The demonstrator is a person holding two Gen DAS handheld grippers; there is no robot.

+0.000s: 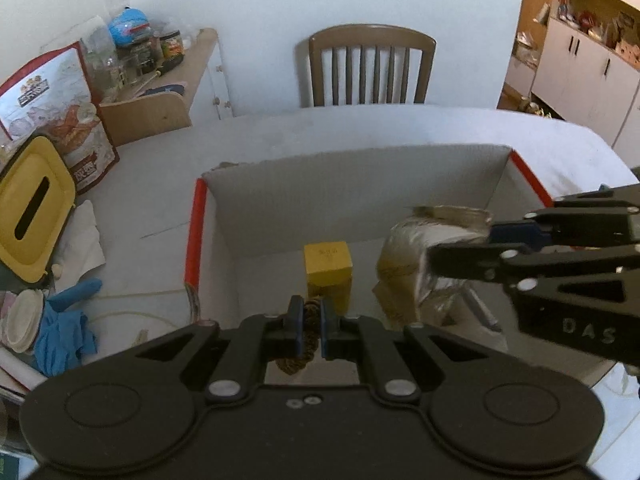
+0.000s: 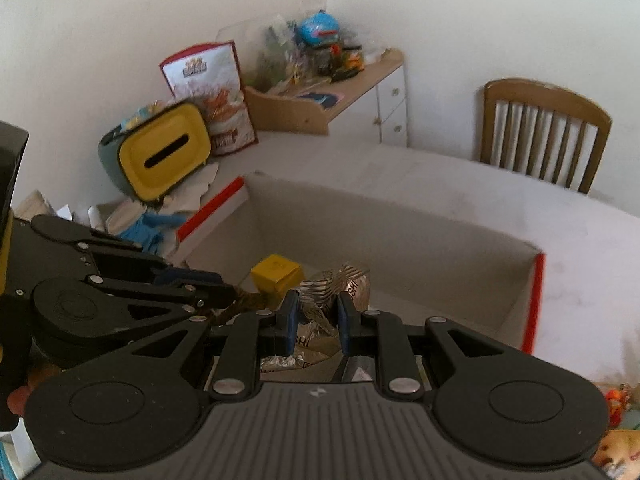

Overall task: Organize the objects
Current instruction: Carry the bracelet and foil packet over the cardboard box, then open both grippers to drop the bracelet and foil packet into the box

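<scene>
An open cardboard box with red-edged flaps sits on the white table. A small yellow carton stands upright on its floor. My left gripper hangs over the box's near side, shut on a brown pine cone. From the right, my right gripper reaches in above the box, shut on a crinkled silver-and-gold foil packet. In the right wrist view the foil packet sits between the right gripper, with the yellow carton beyond and the left gripper at left.
A yellow-lidded tissue holder, blue gloves, paper and a snack bag crowd the table's left. A wooden chair stands behind the table. A cluttered side cabinet lines the wall. Bare tabletop lies beyond the box.
</scene>
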